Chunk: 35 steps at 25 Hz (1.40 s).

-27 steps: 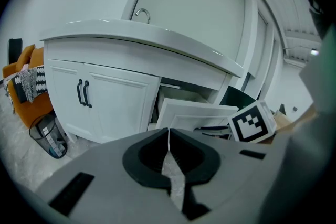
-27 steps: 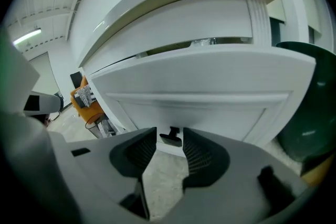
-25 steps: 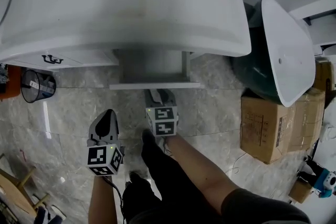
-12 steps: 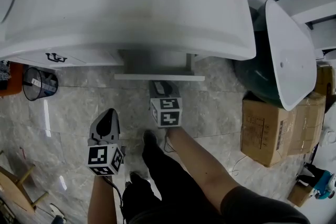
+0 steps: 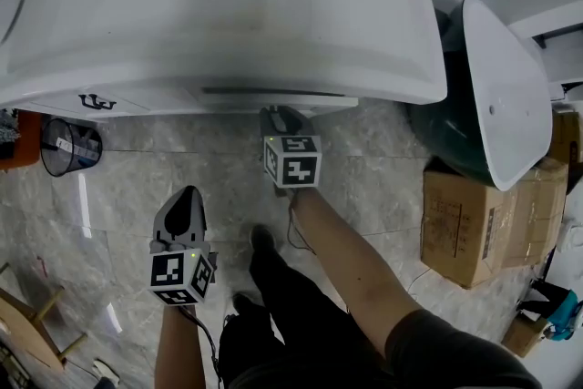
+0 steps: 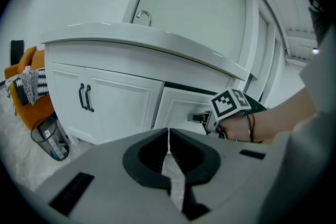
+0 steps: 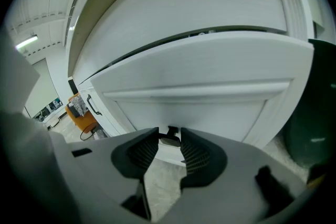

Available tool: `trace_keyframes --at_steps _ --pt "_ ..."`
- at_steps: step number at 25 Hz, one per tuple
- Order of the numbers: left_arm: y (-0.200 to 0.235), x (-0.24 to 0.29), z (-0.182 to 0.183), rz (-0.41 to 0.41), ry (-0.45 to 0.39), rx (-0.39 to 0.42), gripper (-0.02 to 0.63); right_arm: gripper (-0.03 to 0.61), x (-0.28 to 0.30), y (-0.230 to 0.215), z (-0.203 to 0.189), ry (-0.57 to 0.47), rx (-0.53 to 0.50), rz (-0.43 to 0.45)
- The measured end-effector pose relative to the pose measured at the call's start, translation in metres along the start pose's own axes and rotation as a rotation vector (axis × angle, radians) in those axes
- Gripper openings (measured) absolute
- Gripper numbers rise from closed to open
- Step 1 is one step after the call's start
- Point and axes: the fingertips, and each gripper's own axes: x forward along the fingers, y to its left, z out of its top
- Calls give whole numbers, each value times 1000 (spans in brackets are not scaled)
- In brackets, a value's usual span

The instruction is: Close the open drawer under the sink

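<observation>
Two grippers in view. The right gripper (image 5: 279,117) is up against the front of the drawer (image 7: 210,81), below the sink (image 5: 228,14). Its jaws stand fairly wide with the handle (image 7: 169,137) between them. In the right gripper view I read both pads as touching the handle's sides, so I log it as pinching the handle.

Drawer position: in the head view the front sits tucked under the sink rim, with only a thin edge showing. In the right gripper view a dark slit runs along the top of the front. I cannot tell whether the drawer is fully home.

The left gripper (image 6: 168,132) has its jaws pressed together with nothing in them. It is held in the air above the floor (image 5: 383,178), to the left of the right gripper and well apart from the drawer. Its view shows the double doors (image 6: 105,107), with two black pulls, just left of the drawer.

A bin (image 5: 66,146) stands on the floor near the left end of the sink. Boxes (image 5: 474,219) are stacked on the floor at right.
</observation>
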Motion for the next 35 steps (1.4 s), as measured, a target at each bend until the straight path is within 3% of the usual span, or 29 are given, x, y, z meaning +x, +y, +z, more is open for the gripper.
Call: trace_keyframes --at_steps 13,22,29,35 --pt "1 -6 16 6 -29 5 18 137 18 -9 25 -17 -14 -38" --pt "5 -17 5 8 -15 -1 19 135 14 -8 30 -46 3 -41" --pt "3 -39 5 -8 -39 5 19 135 -23 -9 29 -98 51 -90" --pt "-3 -91 11 -42 -87 23 18 135 -98 20 27 -152 32 -104"
